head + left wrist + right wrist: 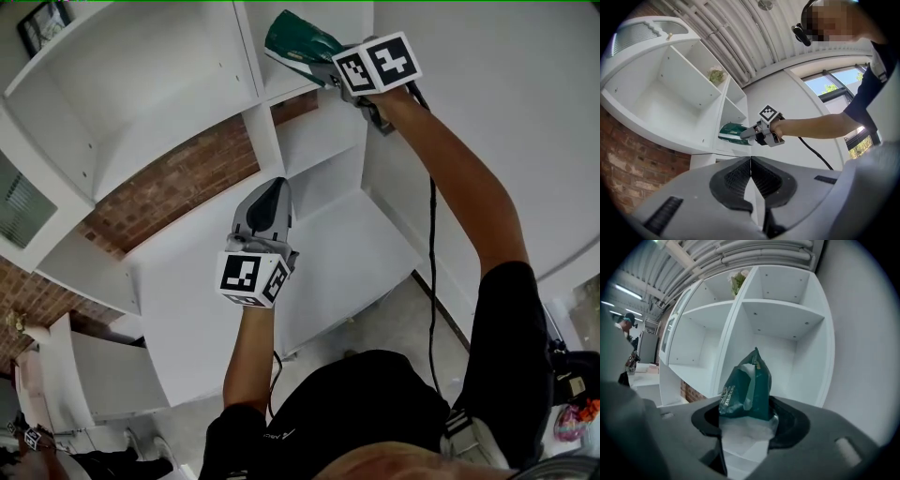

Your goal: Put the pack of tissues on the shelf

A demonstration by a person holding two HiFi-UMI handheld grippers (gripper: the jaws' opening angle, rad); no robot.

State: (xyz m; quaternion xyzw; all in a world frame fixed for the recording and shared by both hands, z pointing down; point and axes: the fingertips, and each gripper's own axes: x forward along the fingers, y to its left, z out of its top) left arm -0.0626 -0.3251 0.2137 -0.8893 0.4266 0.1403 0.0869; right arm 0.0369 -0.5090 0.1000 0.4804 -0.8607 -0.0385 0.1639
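Green pack of tissues is clamped in the right gripper, held up at the mouth of a white shelf compartment, not yet set down or let go, while the left gripper hangs lower, jaws together, empty.

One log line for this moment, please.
right gripper: shut on pack of tissues | position: at shelf front, unreleased | left gripper: shut, empty
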